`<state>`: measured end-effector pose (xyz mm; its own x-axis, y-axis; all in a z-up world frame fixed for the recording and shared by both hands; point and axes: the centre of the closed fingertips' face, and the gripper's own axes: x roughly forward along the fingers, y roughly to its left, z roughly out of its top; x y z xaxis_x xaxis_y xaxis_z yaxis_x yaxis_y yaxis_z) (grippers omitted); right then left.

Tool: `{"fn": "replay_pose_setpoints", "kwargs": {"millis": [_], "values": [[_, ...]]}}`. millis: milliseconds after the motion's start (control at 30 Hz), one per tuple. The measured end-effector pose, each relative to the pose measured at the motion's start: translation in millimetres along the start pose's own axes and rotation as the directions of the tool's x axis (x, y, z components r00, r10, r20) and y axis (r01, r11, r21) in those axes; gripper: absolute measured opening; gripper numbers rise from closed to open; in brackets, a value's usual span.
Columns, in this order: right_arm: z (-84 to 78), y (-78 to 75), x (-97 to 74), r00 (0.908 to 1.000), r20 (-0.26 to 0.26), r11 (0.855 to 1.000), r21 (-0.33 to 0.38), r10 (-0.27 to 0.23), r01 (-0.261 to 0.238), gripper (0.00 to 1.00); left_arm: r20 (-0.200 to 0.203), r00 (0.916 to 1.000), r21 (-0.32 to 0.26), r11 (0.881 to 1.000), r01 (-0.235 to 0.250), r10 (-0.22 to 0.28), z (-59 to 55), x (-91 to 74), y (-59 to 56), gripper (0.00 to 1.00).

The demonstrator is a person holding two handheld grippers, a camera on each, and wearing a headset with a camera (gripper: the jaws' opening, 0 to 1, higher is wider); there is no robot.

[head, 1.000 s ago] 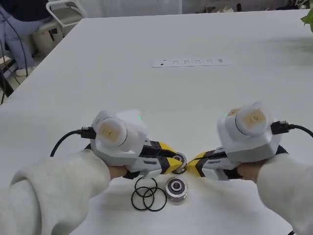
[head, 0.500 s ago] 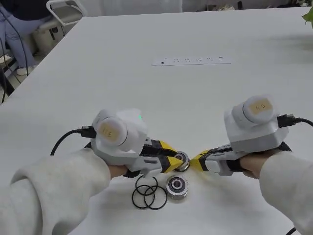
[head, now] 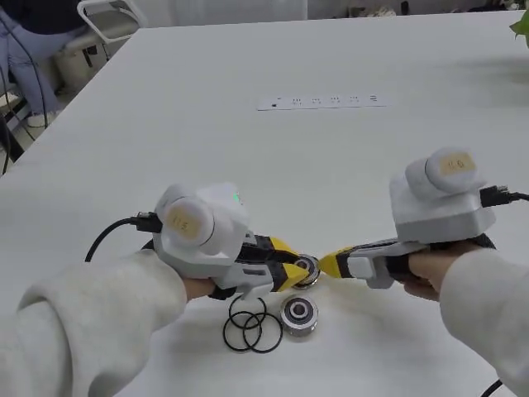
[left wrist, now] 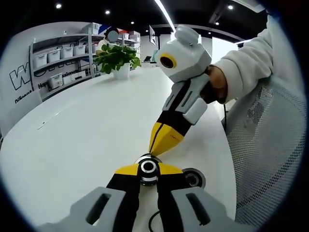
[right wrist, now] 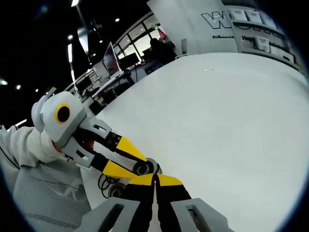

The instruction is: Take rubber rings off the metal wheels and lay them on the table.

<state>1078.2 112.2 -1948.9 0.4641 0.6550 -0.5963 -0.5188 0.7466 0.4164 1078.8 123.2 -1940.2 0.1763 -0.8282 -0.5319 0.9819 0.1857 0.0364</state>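
Note:
My left gripper [head: 296,270] is shut on a small metal wheel [head: 307,269], held just above the table; the left gripper view shows this wheel [left wrist: 147,167] between the yellow jaws. My right gripper [head: 325,265] comes in from the right, jaws shut, tips against the wheel's rim [right wrist: 144,167]. Whether a rubber ring is pinched there cannot be made out. A second wheel [head: 297,315] lies on the table below them. Beside it lie three black rubber rings [head: 250,325], overlapping.
A white power strip [head: 322,103] lies mid-table, far ahead. A cable [head: 111,236] trails left from the left gripper. A chair [head: 107,18] and a seated person are beyond the table's far left corner. A potted plant [left wrist: 116,57] stands on the table's far side.
The right hand has risen and shifted right, tilting its gripper, while the tips stay at the wheel. The left gripper and the things on the table have not moved.

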Motion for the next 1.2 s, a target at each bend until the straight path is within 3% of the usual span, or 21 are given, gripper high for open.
{"fn": "replay_pose_setpoints", "kwargs": {"millis": [567, 933, 1033, 1200], "values": [[5.2, 9.8, -1.0, 1.0000, -0.001, 1.000, 0.008, 0.005, -0.005, 0.00, 0.007, 1.0000, 0.006, 1.000, -0.003, 0.003, 0.1, -1.2, -0.7, 0.07], [7.6, 15.5, 0.4, 0.9998, 0.002, 0.999, -0.031, 0.022, -0.022, 0.00, 0.008, 1.0000, 0.003, 1.000, -0.004, 0.004, -0.1, -1.0, -0.4, 0.07], [11.9, 21.8, 0.3, 0.9986, 0.025, 0.999, -0.022, 0.047, -0.047, 0.00, 0.007, 1.0000, 0.003, 1.000, -0.005, 0.005, 0.1, -0.8, -0.4, 0.07], [8.0, 19.2, -0.3, 0.9995, 0.013, 0.999, -0.024, 0.029, -0.029, 0.00, 0.006, 0.9999, -0.002, 1.000, -0.008, 0.008, 0.6, -0.4, -0.6, 0.07]]}}
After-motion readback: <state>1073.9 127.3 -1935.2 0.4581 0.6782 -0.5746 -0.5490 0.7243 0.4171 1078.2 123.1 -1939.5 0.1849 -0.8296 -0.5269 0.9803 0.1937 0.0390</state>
